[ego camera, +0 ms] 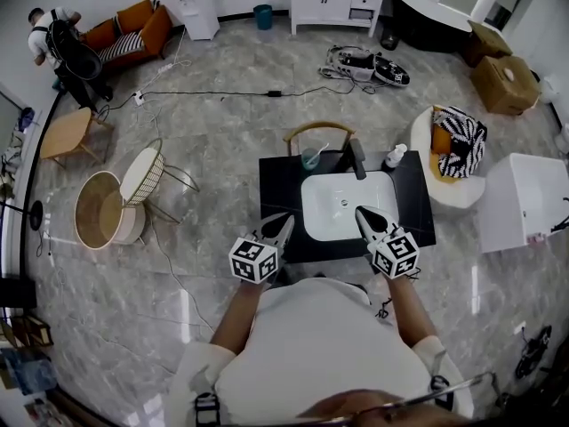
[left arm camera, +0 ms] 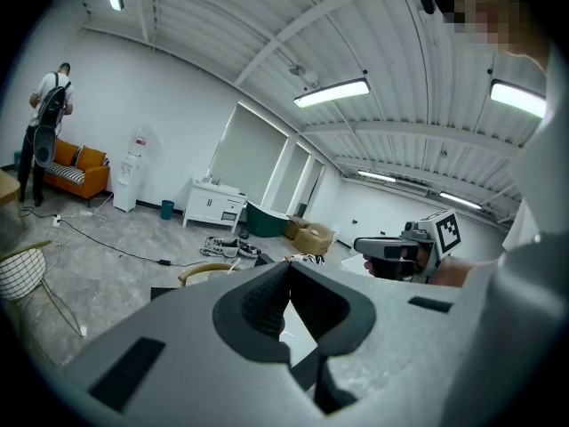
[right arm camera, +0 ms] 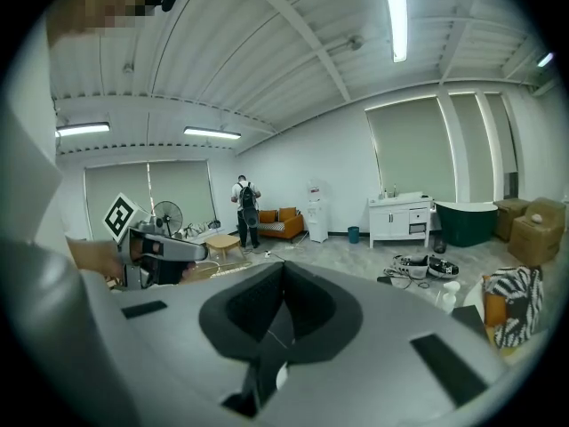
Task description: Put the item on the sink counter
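The left gripper [ego camera: 284,220] and right gripper [ego camera: 361,211] are both clenched, with nothing held. Delivery is judged done (a cup [ego camera: 311,157] and pump bottle [ego camera: 396,156] stand beyond the tips on the sink counter [ego camera: 277,185]); nothing seems left.

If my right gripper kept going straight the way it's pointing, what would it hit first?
Most likely the white sink basin: the right gripper, jaws shut, aims across it, tilted slightly down. If it passes above, the cup behind comes next. Height is unclear.
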`<control>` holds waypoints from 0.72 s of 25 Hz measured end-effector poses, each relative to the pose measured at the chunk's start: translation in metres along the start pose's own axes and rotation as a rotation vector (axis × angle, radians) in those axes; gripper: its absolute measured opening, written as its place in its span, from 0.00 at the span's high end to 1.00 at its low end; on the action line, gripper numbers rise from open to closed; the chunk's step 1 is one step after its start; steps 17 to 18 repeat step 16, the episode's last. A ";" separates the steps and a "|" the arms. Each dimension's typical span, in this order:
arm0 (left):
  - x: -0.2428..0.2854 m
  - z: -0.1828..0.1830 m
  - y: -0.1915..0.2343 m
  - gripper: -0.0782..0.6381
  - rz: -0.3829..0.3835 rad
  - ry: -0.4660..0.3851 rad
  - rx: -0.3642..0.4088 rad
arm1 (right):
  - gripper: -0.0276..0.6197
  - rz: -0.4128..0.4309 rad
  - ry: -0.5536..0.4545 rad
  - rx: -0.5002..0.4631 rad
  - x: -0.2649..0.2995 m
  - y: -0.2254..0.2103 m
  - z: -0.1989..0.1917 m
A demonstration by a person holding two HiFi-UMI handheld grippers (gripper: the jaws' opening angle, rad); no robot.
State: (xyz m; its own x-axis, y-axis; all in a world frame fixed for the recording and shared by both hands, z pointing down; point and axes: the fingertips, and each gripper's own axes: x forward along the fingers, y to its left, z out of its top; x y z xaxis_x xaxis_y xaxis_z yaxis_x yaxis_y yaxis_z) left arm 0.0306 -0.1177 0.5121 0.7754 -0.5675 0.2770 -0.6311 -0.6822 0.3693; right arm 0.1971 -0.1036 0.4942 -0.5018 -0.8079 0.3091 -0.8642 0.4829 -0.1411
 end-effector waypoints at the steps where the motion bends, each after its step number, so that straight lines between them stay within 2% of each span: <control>1: 0.001 -0.001 -0.001 0.89 -0.001 0.002 0.001 | 0.95 -0.001 -0.001 0.001 0.000 -0.001 0.000; 18: 0.004 0.008 0.009 0.89 0.000 0.005 0.012 | 0.95 -0.007 -0.011 0.023 0.013 -0.007 0.005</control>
